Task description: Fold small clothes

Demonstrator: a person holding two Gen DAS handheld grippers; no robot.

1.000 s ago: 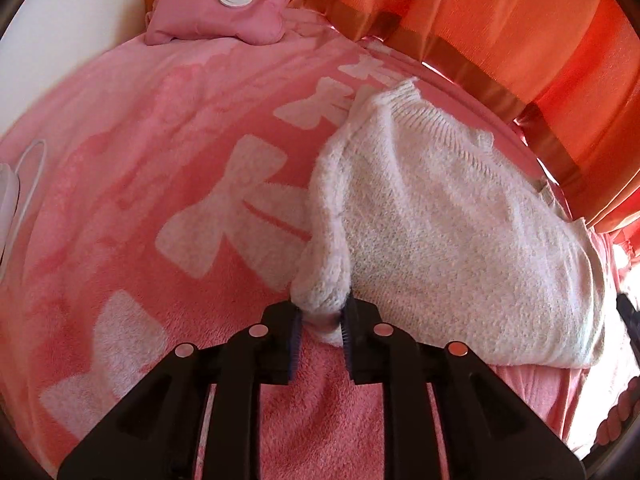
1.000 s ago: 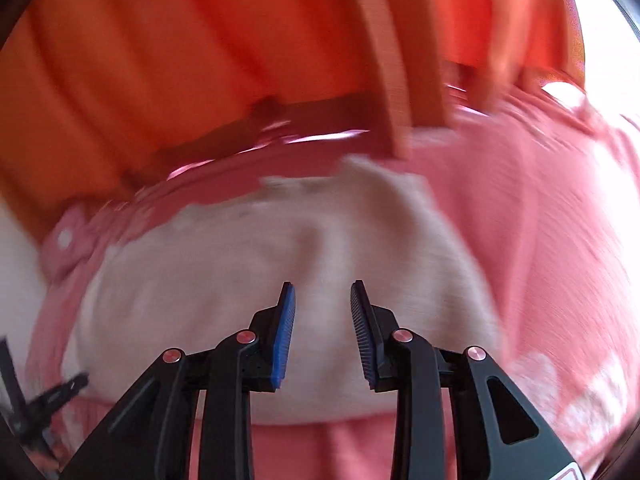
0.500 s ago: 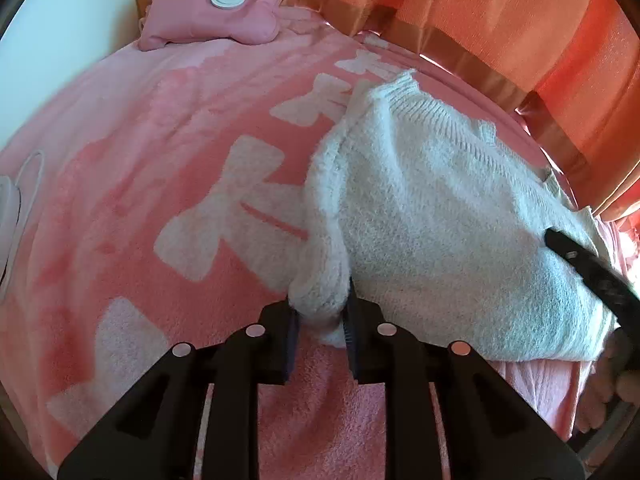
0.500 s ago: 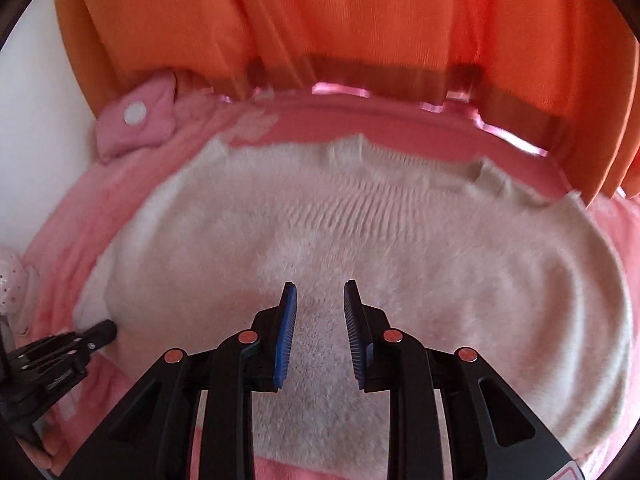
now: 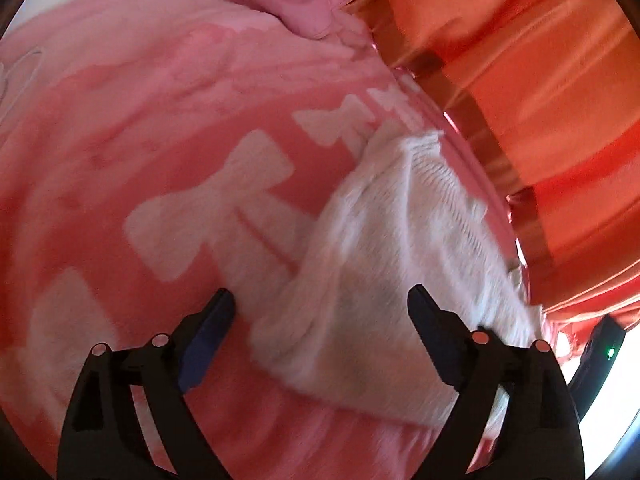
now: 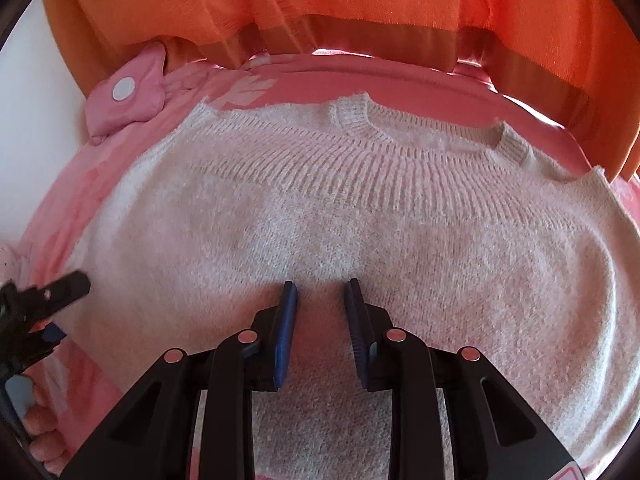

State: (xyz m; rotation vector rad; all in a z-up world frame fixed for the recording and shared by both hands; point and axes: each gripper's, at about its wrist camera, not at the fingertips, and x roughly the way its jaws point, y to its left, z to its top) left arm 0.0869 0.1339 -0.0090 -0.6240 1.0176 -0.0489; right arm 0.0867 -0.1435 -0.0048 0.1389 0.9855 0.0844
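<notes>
The fluffy white knitted sweater point(image 6: 340, 232) looks light, soft and floppy; best pinched at its edge. Left tongs point(image 5: 320, 312) gape wide; right tongs point(image 6: 320, 300) stand parted, empty.

You have one sweater point(image 6: 360, 240), one pink blanket point(image 5: 140, 120) with several white bows, one small pink pillow point(image 6: 124, 92), one orange curtain point(image 6: 320, 0), and two grippers: left point(image 5: 320, 304), right point(image 6: 320, 292).
</notes>
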